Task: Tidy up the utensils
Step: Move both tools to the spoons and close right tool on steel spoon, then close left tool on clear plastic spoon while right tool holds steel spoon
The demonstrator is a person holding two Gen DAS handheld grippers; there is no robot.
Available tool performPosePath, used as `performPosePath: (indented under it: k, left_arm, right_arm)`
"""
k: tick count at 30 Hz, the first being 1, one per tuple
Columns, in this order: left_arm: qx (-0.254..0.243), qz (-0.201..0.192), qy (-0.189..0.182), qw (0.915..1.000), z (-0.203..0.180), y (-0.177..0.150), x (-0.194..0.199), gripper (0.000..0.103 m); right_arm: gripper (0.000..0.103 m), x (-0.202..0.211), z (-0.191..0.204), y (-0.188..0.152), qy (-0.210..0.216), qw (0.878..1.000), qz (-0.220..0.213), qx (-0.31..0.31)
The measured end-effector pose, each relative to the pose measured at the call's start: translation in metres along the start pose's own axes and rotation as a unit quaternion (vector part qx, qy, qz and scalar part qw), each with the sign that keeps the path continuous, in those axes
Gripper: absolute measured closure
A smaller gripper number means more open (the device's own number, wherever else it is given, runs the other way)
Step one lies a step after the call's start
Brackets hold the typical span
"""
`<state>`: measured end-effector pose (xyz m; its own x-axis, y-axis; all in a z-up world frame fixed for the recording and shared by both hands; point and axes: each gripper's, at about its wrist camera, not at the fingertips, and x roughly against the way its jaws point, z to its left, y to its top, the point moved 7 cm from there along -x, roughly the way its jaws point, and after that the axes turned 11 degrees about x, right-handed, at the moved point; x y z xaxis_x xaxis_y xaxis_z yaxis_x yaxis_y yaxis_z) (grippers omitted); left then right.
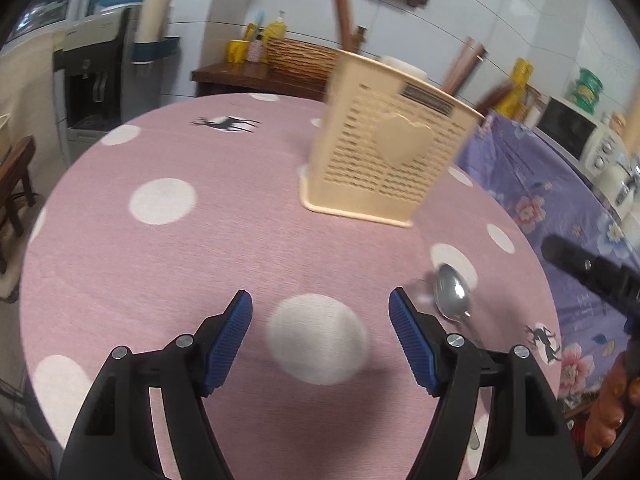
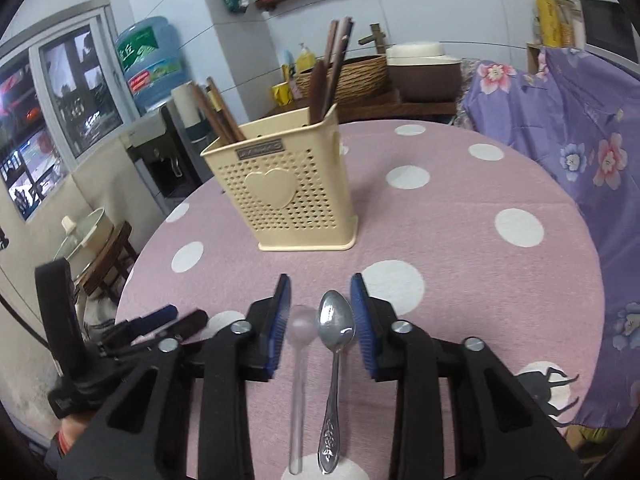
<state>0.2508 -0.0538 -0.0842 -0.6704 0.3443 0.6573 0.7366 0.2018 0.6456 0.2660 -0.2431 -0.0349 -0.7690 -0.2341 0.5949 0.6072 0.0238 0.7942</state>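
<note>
A cream perforated utensil holder [image 2: 286,196] with a heart stands on the pink polka-dot table [image 2: 460,272]; brown chopsticks [image 2: 336,68] stick out of it. It also shows in the left wrist view [image 1: 384,160]. A metal spoon [image 2: 335,344] and a clear plastic spoon [image 2: 299,360] lie side by side on the cloth between the open fingers of my right gripper [image 2: 320,320]. The metal spoon's bowl [image 1: 452,294] shows right of my left gripper [image 1: 320,320], which is open and empty above the table.
A purple floral cloth [image 2: 568,152] hangs at the table's right side. A water dispenser [image 1: 92,76] stands at the left. A shelf with a wicker basket [image 2: 348,76] sits behind the table. A small wooden table with a pot [image 2: 86,236] is at the left.
</note>
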Motion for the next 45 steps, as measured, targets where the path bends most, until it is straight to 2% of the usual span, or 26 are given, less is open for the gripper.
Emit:
performPosePath:
  k: [2,6,10,14,18,21,23,25,27,33,36,38,39,40,41,42,45]
  left_arm:
    - [-0.011,0.009,-0.002,0.9999,-0.011,-0.005,-0.006,0.033]
    - [0.006,0.003,0.0,1.0,-0.009,-0.003,-0.004,0.033]
    - [0.012,-0.008,0.023,0.9996,0.006,0.002,0.003,0.033]
    - [0.026,-0.011,0.035,0.999,0.019,0.004,0.007,0.033]
    - [0.037,-0.002,0.042,0.9985,0.026,-0.001,0.005,0.033]
    - [0.037,0.006,0.042,0.9984,0.025,-0.006,0.001,0.033]
    - [0.036,0.011,0.039,0.9985,0.023,-0.009,-0.003,0.033]
    - [0.032,0.015,0.037,0.9987,0.019,-0.011,-0.005,0.033]
    - [0.026,0.017,0.035,0.9989,0.015,-0.013,-0.006,0.033]
    - [0.017,0.023,0.031,0.9991,0.006,-0.018,-0.009,0.033]
    - [0.02,0.028,0.027,0.9991,0.004,-0.02,-0.012,0.033]
    - [0.02,0.03,0.025,0.999,0.001,-0.022,-0.014,0.033]
    - [0.02,0.03,0.024,0.9991,0.0,-0.022,-0.014,0.033]
    - [0.018,0.031,0.024,0.9991,-0.001,-0.023,-0.015,0.033]
    - [0.017,0.031,0.024,0.9991,-0.002,-0.024,-0.015,0.033]
    - [0.017,0.032,0.024,0.9991,-0.003,-0.024,-0.014,0.033]
    - [0.015,0.032,0.025,0.9991,-0.003,-0.024,-0.014,0.033]
  right_arm:
    - [0.075,-0.003,-0.001,-0.003,0.001,1.0,0.011,0.007]
    - [0.073,-0.016,-0.001,-0.016,0.009,0.999,0.027,0.014]
    - [0.06,-0.039,0.0,-0.035,0.011,0.998,0.063,0.026]
    - [0.058,-0.06,0.003,-0.055,0.014,0.994,0.101,0.05]
    - [0.058,-0.071,0.005,-0.074,-0.005,0.988,0.136,0.075]
    - [0.068,-0.069,0.009,-0.081,-0.021,0.986,0.134,0.098]
    - [0.079,-0.067,0.009,-0.084,-0.038,0.985,0.131,0.109]
    - [0.094,-0.063,0.005,-0.085,-0.052,0.985,0.124,0.107]
    - [0.096,-0.061,-0.004,-0.086,-0.057,0.987,0.119,0.092]
    - [0.096,-0.049,-0.055,-0.086,-0.113,0.986,0.111,0.044]
    - [0.096,-0.047,-0.065,-0.086,-0.109,0.987,0.11,0.042]
    - [0.092,-0.049,-0.062,-0.085,-0.105,0.986,0.114,0.053]
    - [0.077,-0.049,-0.061,-0.084,-0.101,0.987,0.114,0.054]
    - [0.049,-0.05,-0.06,-0.083,-0.098,0.987,0.114,0.053]
    - [0.038,-0.049,-0.061,-0.079,-0.097,0.988,0.105,0.052]
    - [0.034,-0.048,-0.061,-0.076,-0.1,0.989,0.096,0.053]
    - [0.034,-0.054,-0.062,-0.065,-0.102,0.988,0.099,0.062]
